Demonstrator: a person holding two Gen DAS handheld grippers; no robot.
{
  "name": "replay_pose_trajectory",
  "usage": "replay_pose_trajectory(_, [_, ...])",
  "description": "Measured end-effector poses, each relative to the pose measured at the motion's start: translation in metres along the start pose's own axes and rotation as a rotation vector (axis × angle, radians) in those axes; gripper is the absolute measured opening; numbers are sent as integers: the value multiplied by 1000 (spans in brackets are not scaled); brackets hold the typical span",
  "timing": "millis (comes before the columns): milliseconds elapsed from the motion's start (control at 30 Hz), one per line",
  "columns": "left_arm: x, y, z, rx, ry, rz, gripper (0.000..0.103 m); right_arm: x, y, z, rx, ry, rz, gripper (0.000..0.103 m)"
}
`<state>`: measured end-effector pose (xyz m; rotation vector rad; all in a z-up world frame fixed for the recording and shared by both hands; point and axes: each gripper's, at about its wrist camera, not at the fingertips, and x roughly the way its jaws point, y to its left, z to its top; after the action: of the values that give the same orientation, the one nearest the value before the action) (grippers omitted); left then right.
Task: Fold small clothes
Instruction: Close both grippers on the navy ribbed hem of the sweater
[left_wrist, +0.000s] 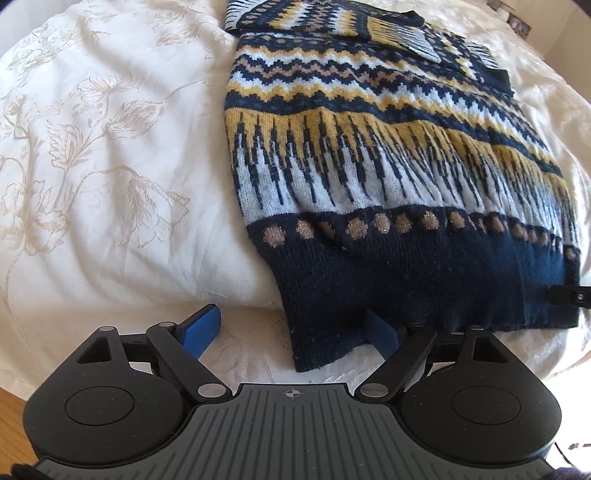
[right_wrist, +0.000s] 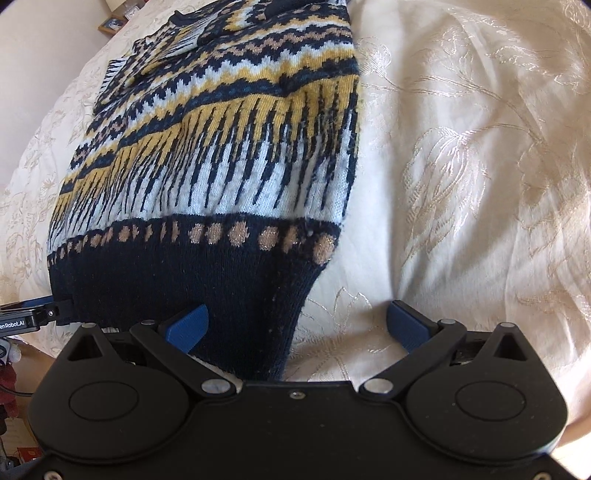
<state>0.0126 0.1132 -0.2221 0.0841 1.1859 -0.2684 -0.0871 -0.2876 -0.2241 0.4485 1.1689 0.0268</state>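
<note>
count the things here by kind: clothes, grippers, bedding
sweater: 1
grippers: 2, left gripper and right gripper
bedspread: 1
total: 4

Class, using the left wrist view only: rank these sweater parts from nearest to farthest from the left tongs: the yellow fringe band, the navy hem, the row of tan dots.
From the left tongs:
1. Navy hem, at the sweater's near edge, its corner lying between the open fingers.
2. Row of tan dots, just beyond the hem.
3. Yellow fringe band, farther up the sweater, mid-body.
</note>
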Motion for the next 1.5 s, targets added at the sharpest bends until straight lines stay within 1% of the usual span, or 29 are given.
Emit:
replay_pose_trajectory(133, [2,-1,4,16,-4,-2,84,1,4,0,-32,19,-9,103])
replay_pose_trajectory(233, [4,-1,5,7,-7,-10,83,-2,2,1,-4,13,25,102])
replay_pose_trajectory(333, [3,0,5,14,-11,-19,82,-6,3,0,12,-11,33,91])
replay_pose_trajectory(400, [2,0,5,21,-19,-26,78,-8,2,0,25,-25,38,87])
replay_pose_trajectory(467, [1,-1,6,23,-24,-32,77,-8,2,0,42,-33,44,81])
replay_pose_trajectory(600, [0,1,7,18,-35,-55,76,-10,2,2,63,-43,59,75])
replay_pose_trajectory(667, [0,1,7,15,-36,-76,67,-12,2,1,70,-44,70,72])
replay_pose_trajectory(833, [-1,-1,5,19,-36,-133,61,-9,5,-1,66,-27,81,70])
replay_pose_trajectory(900, [1,-3,6,34,-26,-141,58,-7,5,-1,73,-20,94,65])
replay_pose_trajectory(933, [2,-4,6,39,-23,-146,54,-6,5,0,79,-19,99,63])
replay_pose_trajectory(967, [2,-4,7,41,-23,-152,48,-6,5,0,84,-19,103,60])
replay_pose_trajectory(1000, [1,-5,7,41,-24,-152,45,-6,5,1,90,-18,112,56])
replay_pose_trajectory(1033, [1,-4,8,38,-26,-153,41,-5,5,1,96,-11,128,41])
replay_pose_trajectory(1067, [0,-3,8,33,-28,-157,32,-3,6,3,104,-1,143,23])
replay_pose_trajectory(1100, [0,-2,9,27,-30,-161,25,-3,7,3,105,4,152,18])
replay_pose_trajectory(1133, [-1,-1,9,21,-33,-168,14,-4,10,4,99,4,151,16])
replay_pose_trajectory(1167, [-3,1,9,13,-40,-184,11,-6,12,5,93,2,154,14])
replay_pose_trajectory(1300, [-20,1,12,8,-83,-196,9,-20,16,9,83,-27,180,13])
replay_pose_trajectory(1500, [-61,7,28,-54,-183,-261,9,-61,20,25,76,-130,228,13])
